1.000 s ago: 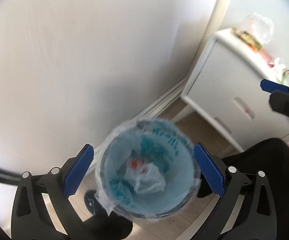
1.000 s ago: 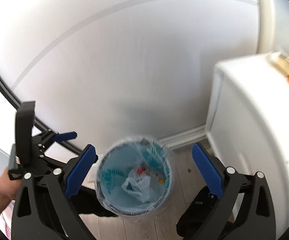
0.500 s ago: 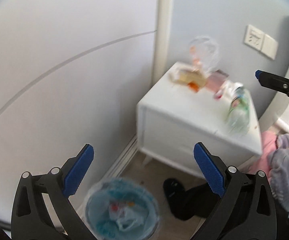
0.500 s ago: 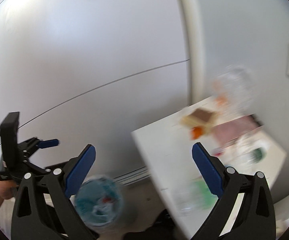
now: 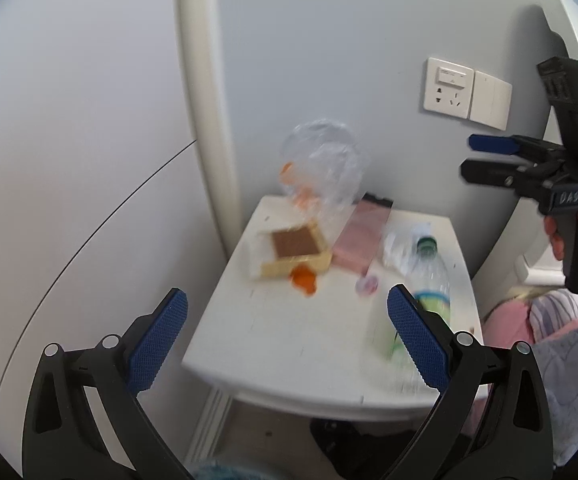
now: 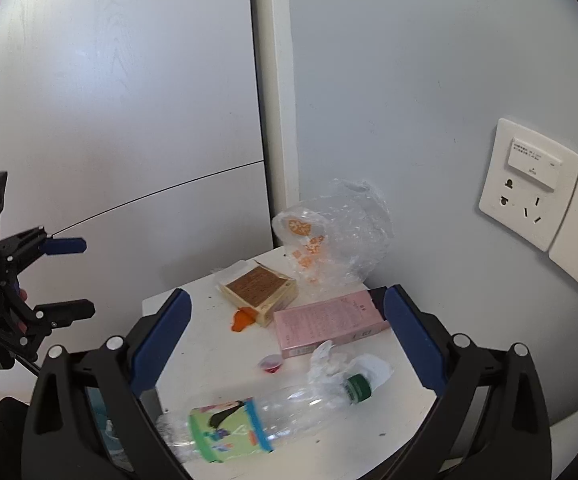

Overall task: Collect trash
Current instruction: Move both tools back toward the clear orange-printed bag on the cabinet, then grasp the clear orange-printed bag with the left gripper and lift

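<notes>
Trash lies on a white bedside table [image 5: 289,344] [image 6: 209,344]: a clear plastic bottle [image 6: 257,420] [image 5: 429,280] with a green cap lying flat, a pink box [image 6: 329,324] [image 5: 359,236], a yellow-edged brown box [image 6: 259,286] [image 5: 295,250], an orange scrap [image 6: 242,319] [image 5: 304,278], a small red cup [image 6: 271,362] and a crumpled clear bag [image 6: 329,236] [image 5: 321,168]. My left gripper [image 5: 287,344] is open above the table's front. My right gripper [image 6: 287,344] is open over the bottle and pink box. Neither holds anything.
A wall socket and switch [image 6: 529,184] [image 5: 467,92] sit on the wall right of the table. A white post [image 6: 273,100] rises behind it. Pink and blue bedding [image 5: 549,336] lies to the right. The blue-lined bin's rim [image 5: 217,472] peeks at the bottom edge.
Both grippers swung up and right, away from the blue-lined bin on the floor, and now face the bedside table with its trash. Both stayed open.
</notes>
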Demonstrator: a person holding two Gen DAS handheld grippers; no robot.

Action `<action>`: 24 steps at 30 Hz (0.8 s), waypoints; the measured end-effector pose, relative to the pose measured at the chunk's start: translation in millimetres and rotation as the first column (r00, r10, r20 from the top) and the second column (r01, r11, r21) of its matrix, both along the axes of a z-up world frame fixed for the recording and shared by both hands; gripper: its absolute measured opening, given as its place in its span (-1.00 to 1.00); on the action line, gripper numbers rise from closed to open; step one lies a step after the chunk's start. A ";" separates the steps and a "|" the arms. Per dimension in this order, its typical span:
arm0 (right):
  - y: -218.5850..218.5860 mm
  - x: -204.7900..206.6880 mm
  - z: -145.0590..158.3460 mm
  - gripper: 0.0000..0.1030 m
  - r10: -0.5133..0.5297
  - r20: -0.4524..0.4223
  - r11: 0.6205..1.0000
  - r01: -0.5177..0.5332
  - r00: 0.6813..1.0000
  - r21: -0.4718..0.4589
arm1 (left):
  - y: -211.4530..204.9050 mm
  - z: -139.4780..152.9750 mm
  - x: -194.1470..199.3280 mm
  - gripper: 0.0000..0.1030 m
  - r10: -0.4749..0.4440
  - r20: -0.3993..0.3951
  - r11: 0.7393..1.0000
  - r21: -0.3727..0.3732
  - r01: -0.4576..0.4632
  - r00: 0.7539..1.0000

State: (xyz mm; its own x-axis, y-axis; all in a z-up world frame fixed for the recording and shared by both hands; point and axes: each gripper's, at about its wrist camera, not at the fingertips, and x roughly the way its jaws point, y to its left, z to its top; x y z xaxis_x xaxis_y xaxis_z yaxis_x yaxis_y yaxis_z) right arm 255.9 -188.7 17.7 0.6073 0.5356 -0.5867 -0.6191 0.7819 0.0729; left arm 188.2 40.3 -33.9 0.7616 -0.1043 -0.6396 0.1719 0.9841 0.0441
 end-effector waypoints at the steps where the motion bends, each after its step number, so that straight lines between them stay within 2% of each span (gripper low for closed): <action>1: -1.0 7.2 -1.8 0.83 0.005 -0.002 1.000 -0.005 1.000 -0.004 | -4.8 0.7 11.1 0.89 -0.016 0.003 1.000 0.001 0.016 1.000; 11: 18.4 73.6 -42.0 0.83 0.086 -0.031 0.991 -0.088 0.996 -0.096 | -23.8 -14.8 109.6 0.89 -0.111 -0.022 0.988 0.109 0.113 0.994; 15: 22.7 97.0 -58.2 0.83 0.116 -0.061 0.988 -0.121 0.991 -0.098 | -24.9 -26.9 143.7 0.89 -0.153 -0.037 0.977 0.147 0.157 0.988; 21: 35.2 120.1 -77.3 0.82 0.167 -0.080 0.979 -0.175 0.983 -0.103 | -29.6 -43.2 187.5 0.88 -0.234 -0.066 0.957 0.160 0.242 0.970; 23: 43.6 125.2 -82.8 0.51 0.194 -0.072 0.971 -0.202 0.978 -0.129 | -32.0 -47.3 198.1 0.88 -0.260 -0.067 0.949 0.166 0.268 0.963; 24: 45.5 127.3 -84.6 0.47 0.200 -0.075 0.968 -0.208 0.977 -0.137 | -32.6 -49.0 201.4 0.88 -0.270 -0.066 0.946 0.169 0.278 0.961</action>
